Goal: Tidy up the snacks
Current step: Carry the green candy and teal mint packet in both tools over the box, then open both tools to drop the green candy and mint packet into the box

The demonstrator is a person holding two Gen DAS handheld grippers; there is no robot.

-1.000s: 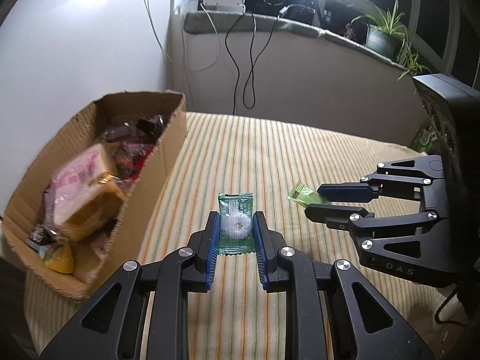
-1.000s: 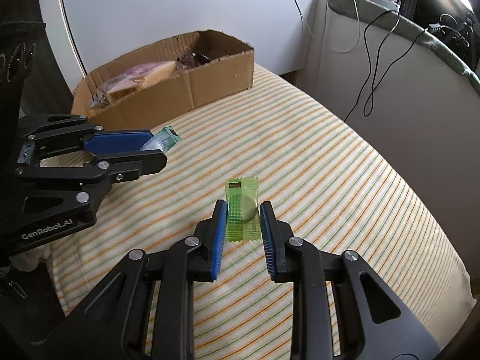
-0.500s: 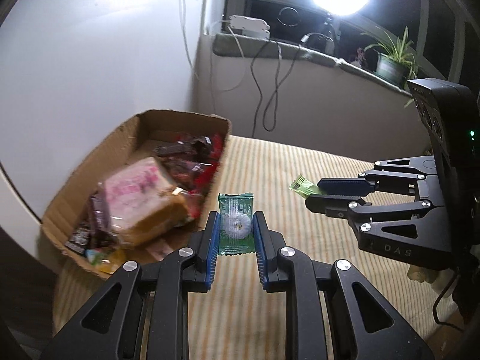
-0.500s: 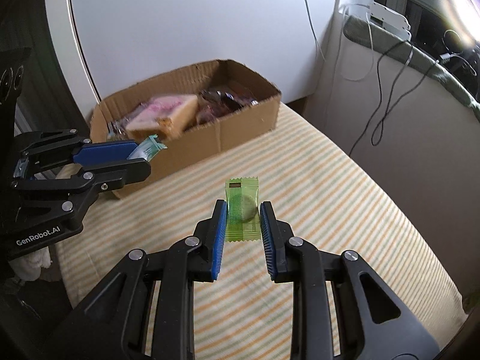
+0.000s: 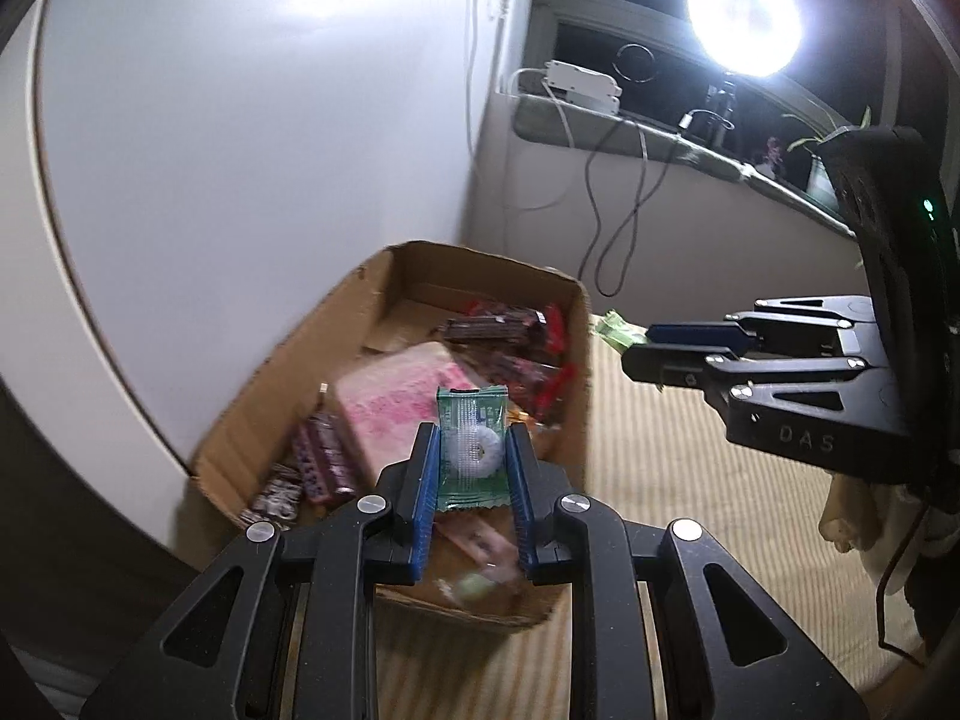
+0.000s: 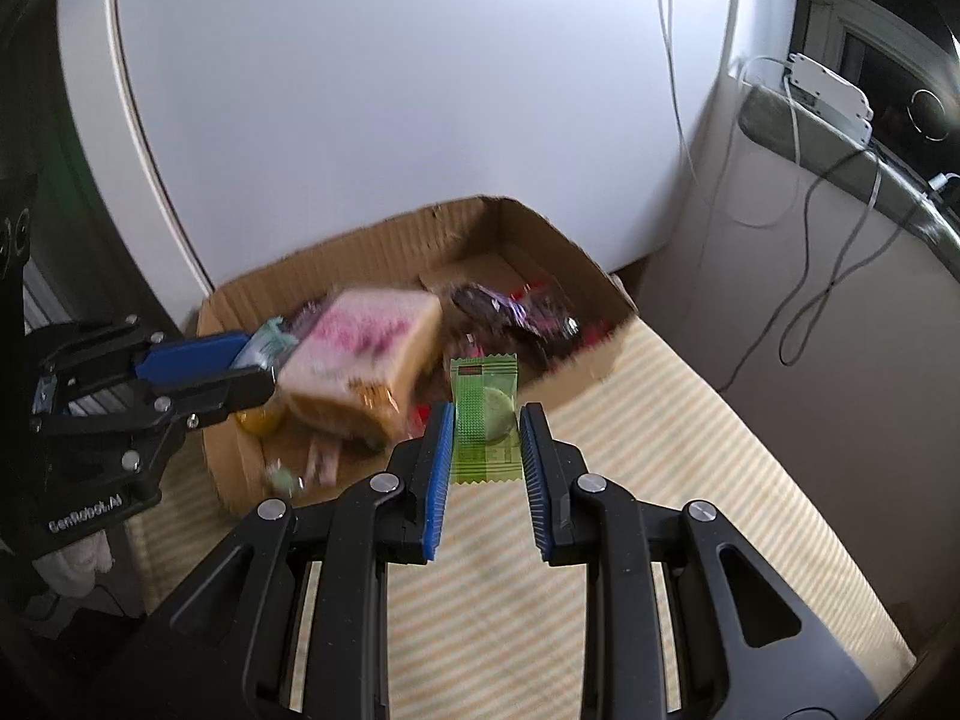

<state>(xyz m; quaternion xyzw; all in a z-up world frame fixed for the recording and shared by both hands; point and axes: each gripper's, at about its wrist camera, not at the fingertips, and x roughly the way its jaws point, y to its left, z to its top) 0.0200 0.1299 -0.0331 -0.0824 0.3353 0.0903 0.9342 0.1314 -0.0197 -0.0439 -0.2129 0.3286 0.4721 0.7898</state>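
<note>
My left gripper [image 5: 471, 450] is shut on a dark green candy packet with a white ring sweet [image 5: 470, 447] and holds it above the near end of the open cardboard box [image 5: 579, 360]. My right gripper [image 6: 485, 417] is shut on a light green candy packet [image 6: 485, 414] and holds it over the box's front wall [image 6: 576, 372]. The box holds a pink-wrapped bread slice [image 6: 366, 354], dark red wrapped bars [image 5: 504, 327] and small sweets. The left gripper also shows at the left of the right wrist view [image 6: 264, 360]; the right gripper shows at the right of the left wrist view [image 5: 636, 345].
The box sits at the edge of a striped cloth surface [image 6: 660, 480] against a white panel [image 6: 390, 90]. A ledge with a power strip [image 5: 582, 81] and hanging cables [image 5: 618, 228] runs behind. A bright lamp [image 5: 744, 15] glares at the top right.
Both grippers have lifted and swung towards the box with their packets still gripped. The left one has gone from above the cloth to over the box; the right one has reached the box's front wall.
</note>
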